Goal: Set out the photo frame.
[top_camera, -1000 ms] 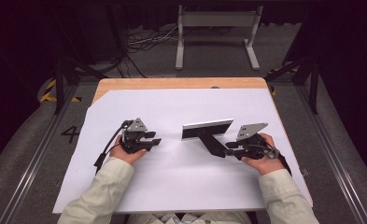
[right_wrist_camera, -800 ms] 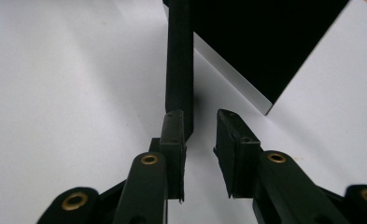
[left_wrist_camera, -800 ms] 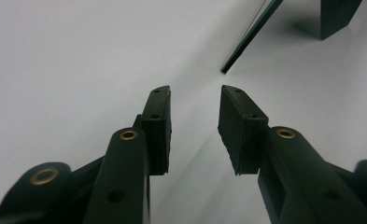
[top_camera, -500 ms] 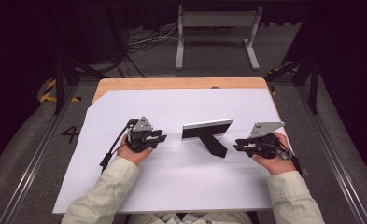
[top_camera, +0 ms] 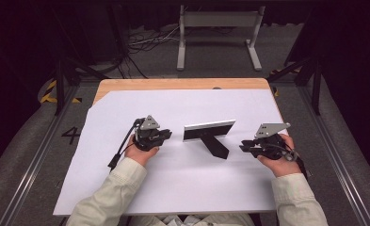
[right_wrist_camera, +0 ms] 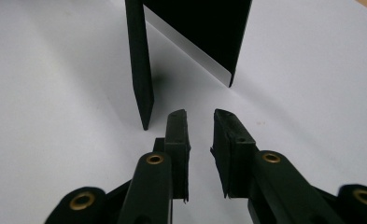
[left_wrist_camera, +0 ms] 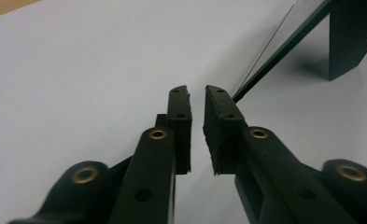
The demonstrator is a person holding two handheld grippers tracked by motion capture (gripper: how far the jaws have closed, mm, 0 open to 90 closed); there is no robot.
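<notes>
While it stands upright on its own between the two hands, the picture frame (top_camera: 208,131) shows its black back and a pale top edge, with a black prop leg (top_camera: 215,147) slanting out behind it toward the person. It sits near the middle of the white sheet (top_camera: 173,188), just right of the left gripper (top_camera: 166,136) and well apart from the right gripper (top_camera: 244,147).

Seen left to right: the left gripper lies low on the sheet, pointing at the frame's left end. In the left gripper view its jaws have just been closing and now stand a narrow slit apart, with nothing between them; the frame's edge (left_wrist_camera: 284,51) lies just beyond their tips. Past the frame, the right gripper points back toward the leg. In the right gripper view its jaws have been closing slightly too, yet a clear gap remains and nothing sits in it; the leg (right_wrist_camera: 139,60) and the frame's back (right_wrist_camera: 200,28) stand ahead, untouched.

The sheet covers a wooden table (top_camera: 173,84), whose bare strip shows at the far edge. Beyond lie dark floor, loose cables (top_camera: 145,44) and a grey metal stand (top_camera: 218,28).

A second ago the right gripper was at the leg; it has since drawn away to the right. The frame has not shifted.
</notes>
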